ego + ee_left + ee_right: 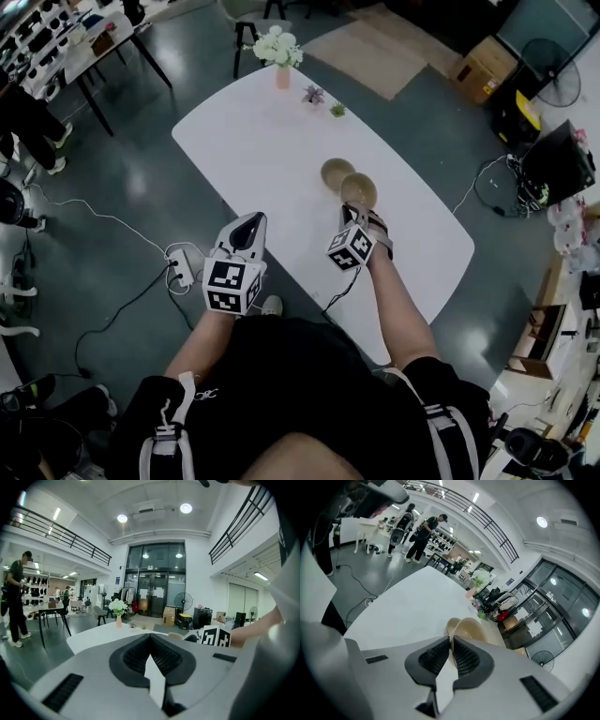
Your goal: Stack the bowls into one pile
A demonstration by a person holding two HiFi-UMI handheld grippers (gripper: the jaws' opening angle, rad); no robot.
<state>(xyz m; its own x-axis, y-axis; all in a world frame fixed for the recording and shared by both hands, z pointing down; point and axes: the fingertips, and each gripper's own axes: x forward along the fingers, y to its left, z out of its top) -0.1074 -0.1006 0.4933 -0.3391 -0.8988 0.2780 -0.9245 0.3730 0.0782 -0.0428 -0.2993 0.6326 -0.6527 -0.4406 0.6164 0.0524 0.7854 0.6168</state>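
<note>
Nearest in the head view, the left gripper [249, 223] hangs at the counter's [262, 159] lower-left edge. Its jaws are pressed together with nothing in them, so it's not in on this job.

Just to its right, the right gripper [356, 214] is doing the work. Its own view shows the jaws pinching the rim of a tan bowl [358, 190], which looks tipped and lifted off the top. Right behind it, a bit up and left in the frame, the second bowl [335, 172] sits on the counter. The held one overlaps its edge from above but isn't nested in it.

So I'd call it roughly halfway: bowl picked and carried over, with the drop-in and release left. I only see two bowls, so that should finish the pile.

Way at the far end are a flower vase [279, 52] and two little plants [313, 94], well clear of everything.
</note>
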